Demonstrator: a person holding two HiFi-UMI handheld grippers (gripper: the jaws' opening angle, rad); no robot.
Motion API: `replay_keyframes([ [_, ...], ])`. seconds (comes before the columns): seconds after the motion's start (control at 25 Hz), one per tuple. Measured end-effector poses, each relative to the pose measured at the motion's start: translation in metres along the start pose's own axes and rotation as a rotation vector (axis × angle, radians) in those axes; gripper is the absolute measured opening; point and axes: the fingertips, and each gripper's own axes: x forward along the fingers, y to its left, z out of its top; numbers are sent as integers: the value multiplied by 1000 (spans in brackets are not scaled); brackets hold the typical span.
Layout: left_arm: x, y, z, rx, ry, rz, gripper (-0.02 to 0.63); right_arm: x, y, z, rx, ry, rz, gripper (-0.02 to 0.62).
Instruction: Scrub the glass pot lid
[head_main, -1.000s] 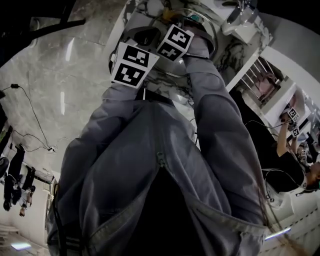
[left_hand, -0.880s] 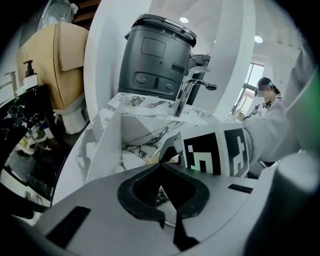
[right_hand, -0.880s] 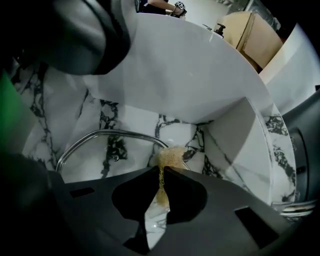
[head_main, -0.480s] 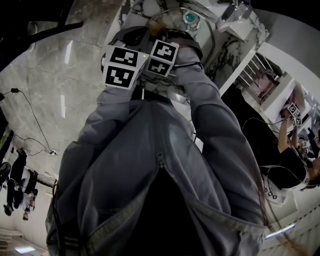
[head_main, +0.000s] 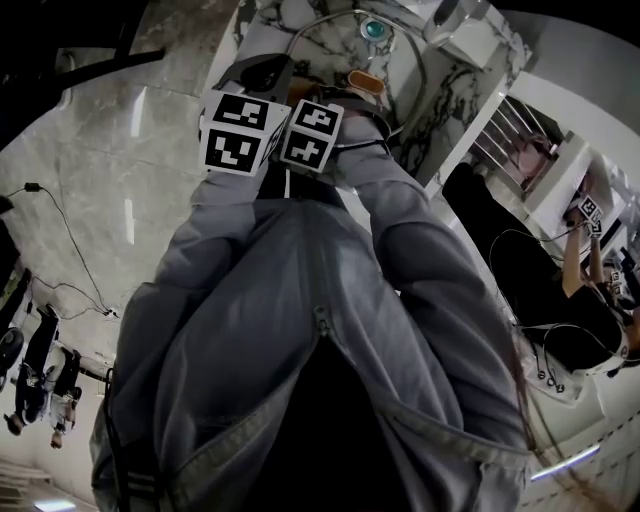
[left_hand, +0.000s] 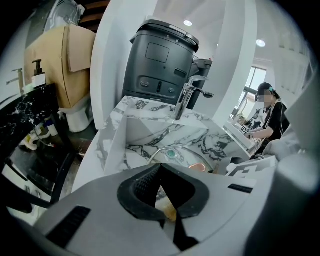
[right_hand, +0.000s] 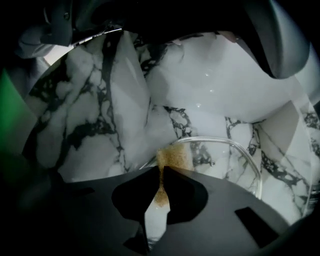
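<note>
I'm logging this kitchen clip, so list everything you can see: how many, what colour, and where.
Glass pot lid: one, clear with a teal knob, in the sink.
Sink: one, white marble with black veins, ahead of both grippers.
Sponge: one, brown, at the lid's rim.
Yellowish bit: one, low between the left gripper's jaws; what it is cannot be told.
Faucet: one, chrome, behind the sink.
Appliance: one, dark grey, behind the faucet.
Other person: one, dark top, far right.
Own clothing: grey, filling the head view.
Left gripper: one, light grey, shut on the yellowish bit.
Right gripper: one, dark, shut on the sponge.
</note>
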Motion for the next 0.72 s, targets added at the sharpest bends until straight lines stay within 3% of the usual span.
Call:
replay_keyframes([
  [0.16, -3, -8, -5, 15, 11, -19, 15, -4, 19, 2, 126, -59, 119, 48],
  [0.28, -4, -13, -8, 38, 17, -33, 15, -17, 22, 3, 178, -102, 143, 47],
  [0.48, -5, -30, -7, 60, 18, -60, 15, -52, 18, 0, 248, -183, 110, 46],
  [0.72, -5, -46, 6, 105, -8, -87, 15, -97, 8, -19, 320, -229, 4, 46],
])
